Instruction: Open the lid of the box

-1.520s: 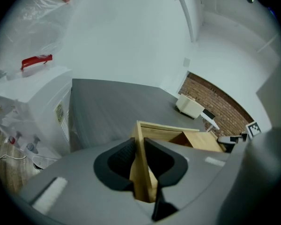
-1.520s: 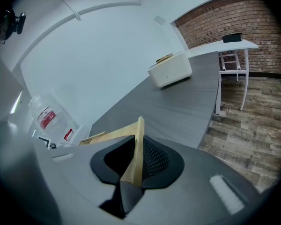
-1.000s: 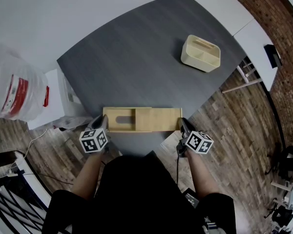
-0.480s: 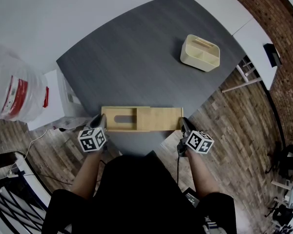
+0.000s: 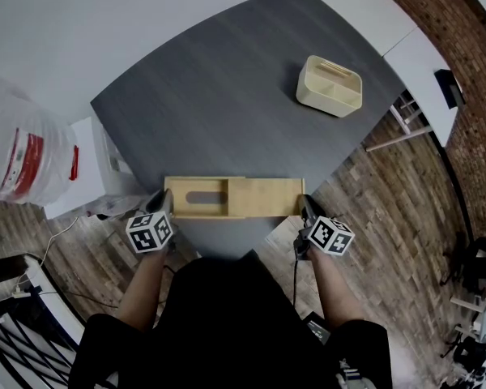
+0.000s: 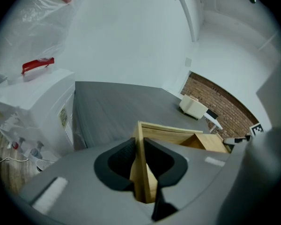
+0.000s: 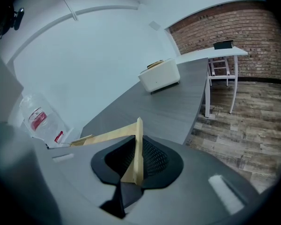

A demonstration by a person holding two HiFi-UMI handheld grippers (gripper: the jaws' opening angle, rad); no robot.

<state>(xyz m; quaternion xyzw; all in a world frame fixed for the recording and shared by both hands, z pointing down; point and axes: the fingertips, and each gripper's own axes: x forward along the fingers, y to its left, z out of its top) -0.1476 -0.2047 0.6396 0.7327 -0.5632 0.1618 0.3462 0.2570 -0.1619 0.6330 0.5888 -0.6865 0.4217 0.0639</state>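
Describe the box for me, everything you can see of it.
The box is long, flat, light wood, lying by the table's near edge. Its left part has an oval slot; its right part is a plain panel. The left gripper clamps its left end wall; the right gripper, whose jaws have just been closing, pinches its thin right end board.

We're looking at an office-like studio space: a brick wall running down the right edge, plank flooring showing lower right, white desks sitting upper right.
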